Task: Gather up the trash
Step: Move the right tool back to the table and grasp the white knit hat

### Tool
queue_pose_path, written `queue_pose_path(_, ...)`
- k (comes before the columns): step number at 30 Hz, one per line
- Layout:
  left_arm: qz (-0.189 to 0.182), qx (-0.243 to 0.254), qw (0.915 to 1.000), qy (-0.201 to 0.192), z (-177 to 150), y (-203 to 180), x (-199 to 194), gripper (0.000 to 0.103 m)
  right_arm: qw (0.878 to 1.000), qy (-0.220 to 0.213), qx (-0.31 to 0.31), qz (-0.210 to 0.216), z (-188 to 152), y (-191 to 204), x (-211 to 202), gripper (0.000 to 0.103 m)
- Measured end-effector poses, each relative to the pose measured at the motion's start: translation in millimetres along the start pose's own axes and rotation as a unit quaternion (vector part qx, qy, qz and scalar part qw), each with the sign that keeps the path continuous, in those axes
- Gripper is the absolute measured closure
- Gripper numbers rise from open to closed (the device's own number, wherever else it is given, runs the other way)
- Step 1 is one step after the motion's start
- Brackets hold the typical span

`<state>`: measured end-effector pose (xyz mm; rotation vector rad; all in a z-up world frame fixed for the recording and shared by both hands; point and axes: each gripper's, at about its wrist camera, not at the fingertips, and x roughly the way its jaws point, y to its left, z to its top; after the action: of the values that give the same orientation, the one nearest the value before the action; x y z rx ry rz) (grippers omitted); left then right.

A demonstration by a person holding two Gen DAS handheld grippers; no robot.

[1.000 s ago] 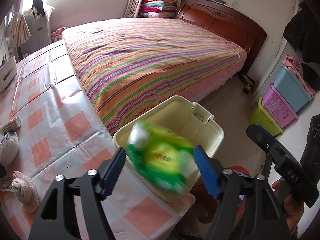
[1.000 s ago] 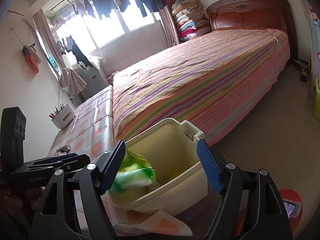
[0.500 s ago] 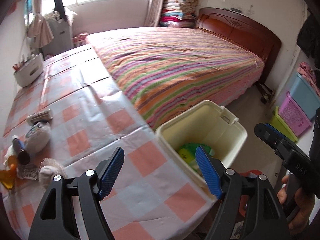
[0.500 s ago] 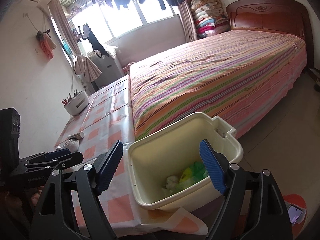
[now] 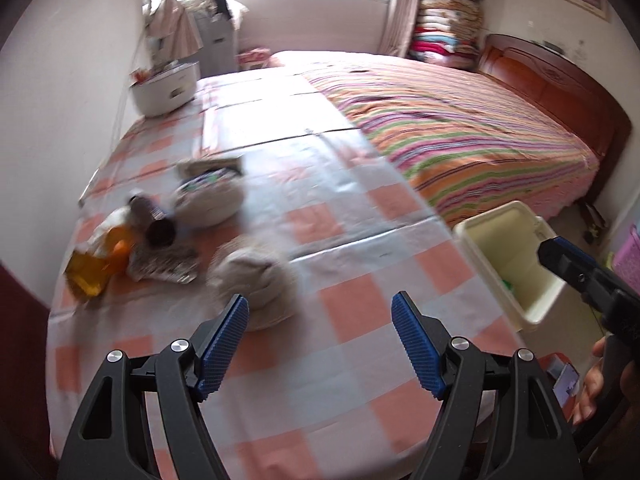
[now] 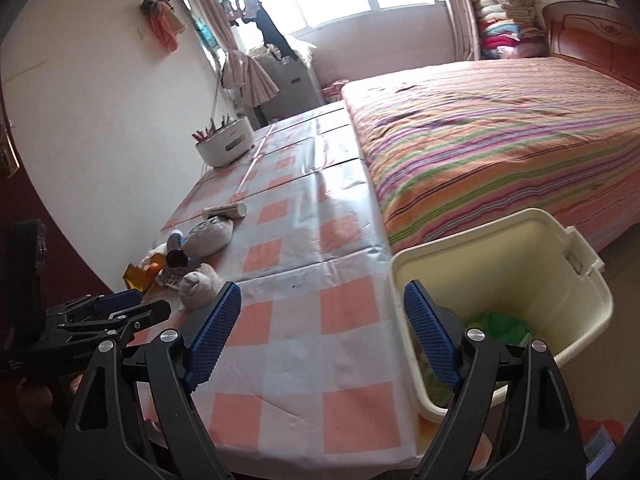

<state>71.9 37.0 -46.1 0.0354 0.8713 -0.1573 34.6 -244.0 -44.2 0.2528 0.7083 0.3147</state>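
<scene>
A cream plastic bin (image 6: 516, 256) stands at the table's right edge, with green wrapper trash (image 6: 500, 326) inside; it also shows in the left wrist view (image 5: 508, 256). On the checked tablecloth (image 5: 360, 312) lies a pile of trash: a crumpled grey-white wad (image 5: 252, 280), another wad (image 5: 212, 200), a dark bottle (image 5: 154, 220), an orange wrapper (image 5: 96, 264). My left gripper (image 5: 320, 344) is open and empty, just short of the near wad. My right gripper (image 6: 322, 332) is open and empty, over the table beside the bin.
A striped bed (image 5: 472, 136) runs along the table's right side. A white container with pens (image 6: 226, 146) stands at the table's far end by the wall. A small tube (image 6: 226, 211) lies beyond the pile. Coloured baskets (image 5: 628, 264) stand on the floor at right.
The green wrapper dropped from my left gripper into the bin. My left gripper then swung left from the bin toward the trash pile. My right gripper shifted slightly left.
</scene>
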Motion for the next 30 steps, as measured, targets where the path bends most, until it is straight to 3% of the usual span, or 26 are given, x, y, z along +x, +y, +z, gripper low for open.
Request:
queue_pose_path(8, 0.059, -0.086, 0.9945, 0.008, -29, 83, -13, 0.031, 0.994, 0.061, -0.064, 0.061, -6, 69, 48, 0.021)
queue_pose_path(14, 0.077, -0.133, 0.9881, 0.010, -46, 120, -22, 0.031, 0.984, 0.099, -0.116, 0.094, -11, 115, 82, 0.016)
queue_pose_path(23, 0.085, -0.156, 0.9840, 0.015, -59, 140, -26, 0.031, 0.969, 0.150, -0.181, 0.080, -8, 157, 144, 0.016)
queue_pose_path(30, 0.094, -0.157, 0.9830, 0.017, -60, 145, -29, 0.031, 0.962, 0.180, -0.200, 0.056, -11, 166, 184, 0.016)
